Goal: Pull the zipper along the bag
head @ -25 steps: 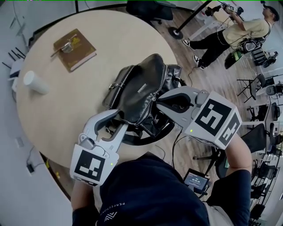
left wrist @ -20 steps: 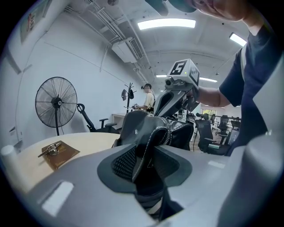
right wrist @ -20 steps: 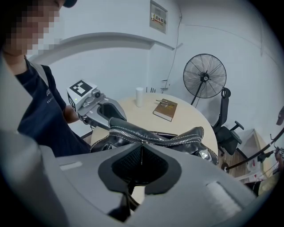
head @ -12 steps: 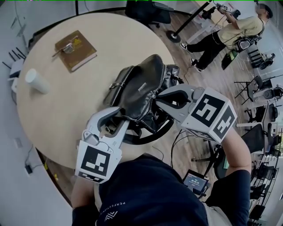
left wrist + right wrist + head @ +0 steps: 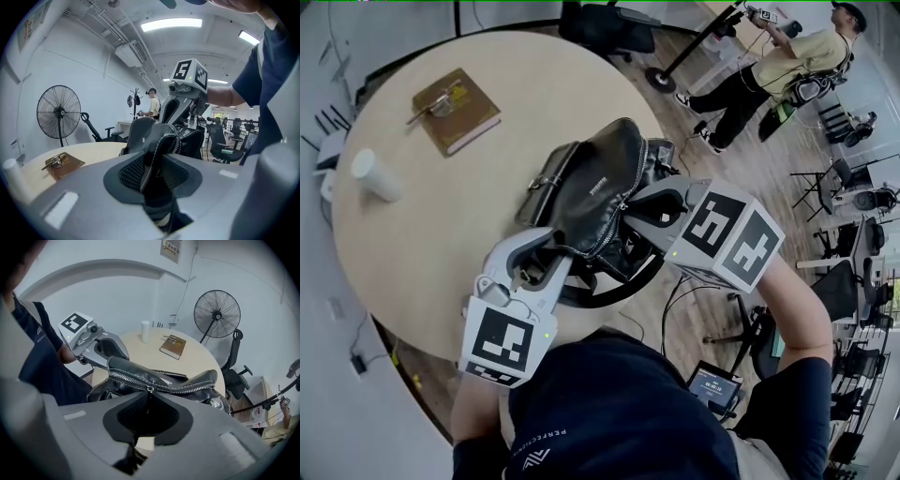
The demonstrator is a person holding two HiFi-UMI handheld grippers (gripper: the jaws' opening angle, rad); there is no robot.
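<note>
Right gripper view: my right gripper (image 5: 147, 405), jaws just opening and barely apart round the zipper pull (image 5: 149, 391) at 12 o'clock, may lose it, while my left gripper (image 5: 153, 164) clamps the bag (image 5: 595, 183) by its 7 o'clock end on the table (image 5: 441, 234).

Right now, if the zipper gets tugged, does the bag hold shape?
Probably floppy: the bag folds where the left gripper pinches it. Glossy surface, so maybe slippery. Likely slides on the smooth table unless held.
</note>
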